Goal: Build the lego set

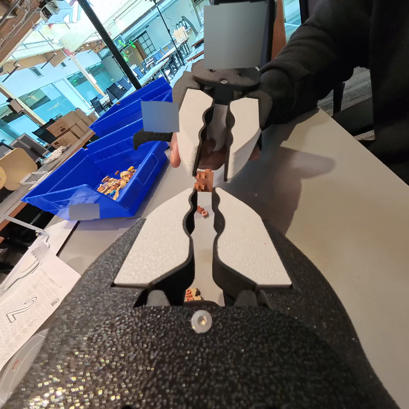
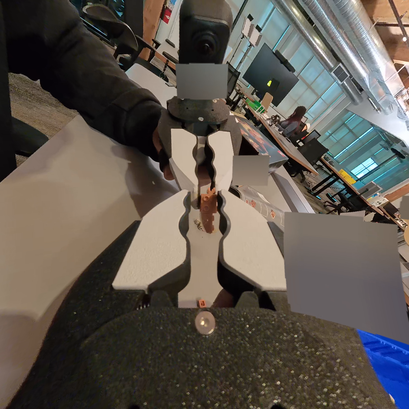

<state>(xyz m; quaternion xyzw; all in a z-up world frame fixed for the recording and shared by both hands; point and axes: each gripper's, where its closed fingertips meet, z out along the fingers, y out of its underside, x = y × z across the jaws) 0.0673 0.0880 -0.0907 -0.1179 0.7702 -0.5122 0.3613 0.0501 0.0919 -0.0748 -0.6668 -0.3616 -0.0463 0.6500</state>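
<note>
beside blue bin [image 1: 106, 177]: left tool [image 1: 204, 190] grips brown brick piece [image 1: 204, 180]; right tool [image 2: 203, 197] open around it.

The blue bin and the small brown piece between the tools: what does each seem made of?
Blue bin: likely moulded plastic, slightly glossy, with ribbed walls and light glare. Brown piece: probably hard plastic, matte, with crisp moulded studs like a toy brick.

Left gripper [image 1: 204, 190]: light grey fingers [image 1: 159, 239], black speckled body. Right gripper [image 2: 204, 197]: same grey and black. Brick assembly [image 1: 204, 180] between them: reddish brown. Bin [image 1: 77, 177] at bench's [image 1: 332, 221] left edge: bright blue, filled with tan and brown pieces [image 1: 117, 182]. Bench: pale grey. Sleeve [image 1: 321, 66]: black. Loose bricks [image 1: 203, 211]: brown.
</note>
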